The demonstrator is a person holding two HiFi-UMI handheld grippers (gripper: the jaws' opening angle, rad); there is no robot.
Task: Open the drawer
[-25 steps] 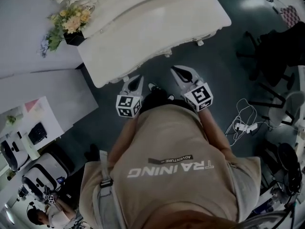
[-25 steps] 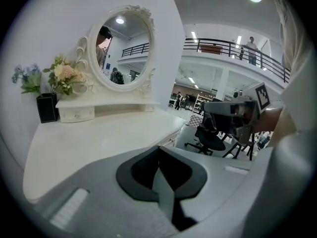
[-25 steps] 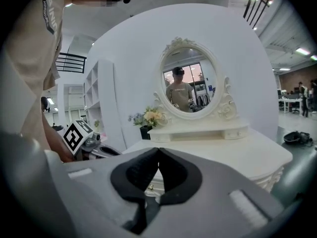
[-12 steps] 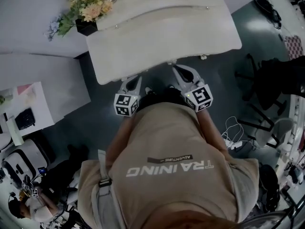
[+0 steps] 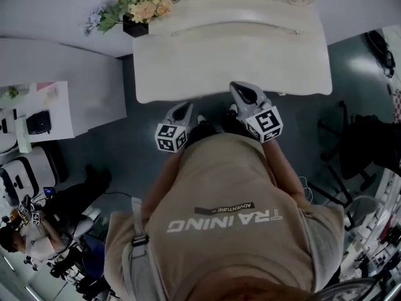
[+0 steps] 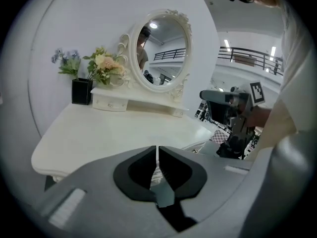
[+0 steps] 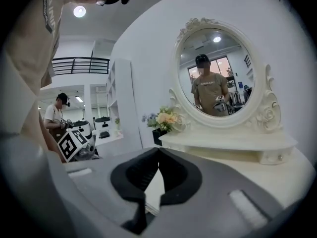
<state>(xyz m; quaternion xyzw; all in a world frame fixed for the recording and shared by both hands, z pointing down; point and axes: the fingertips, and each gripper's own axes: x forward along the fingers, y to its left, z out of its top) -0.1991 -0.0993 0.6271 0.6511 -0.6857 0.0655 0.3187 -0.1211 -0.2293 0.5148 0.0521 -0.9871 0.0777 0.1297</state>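
Observation:
A white dressing table [image 5: 232,55] with an oval mirror [image 6: 162,51] stands in front of me. A low shelf under the mirror holds small knobbed drawers [image 6: 111,103], one at each end. The other end's drawer [image 7: 275,155] shows in the right gripper view. My left gripper [image 5: 185,107] hangs just short of the table's front edge, shut and empty. The left gripper [image 6: 157,150] aims across the tabletop. My right gripper [image 5: 241,89] reaches the front edge. The right gripper [image 7: 158,151] has its tips together with nothing held.
A black vase of flowers [image 5: 141,11] stands at the table's back left corner. A white cabinet [image 5: 62,99] is left of the table. Black chairs [image 5: 363,149] stand at the right. Another person [image 5: 31,231] is at the lower left.
The table has swung from slanted to square in front of me and sits nearer. Both grippers have come up to its front edge, the right one further. Both jaws stay shut.

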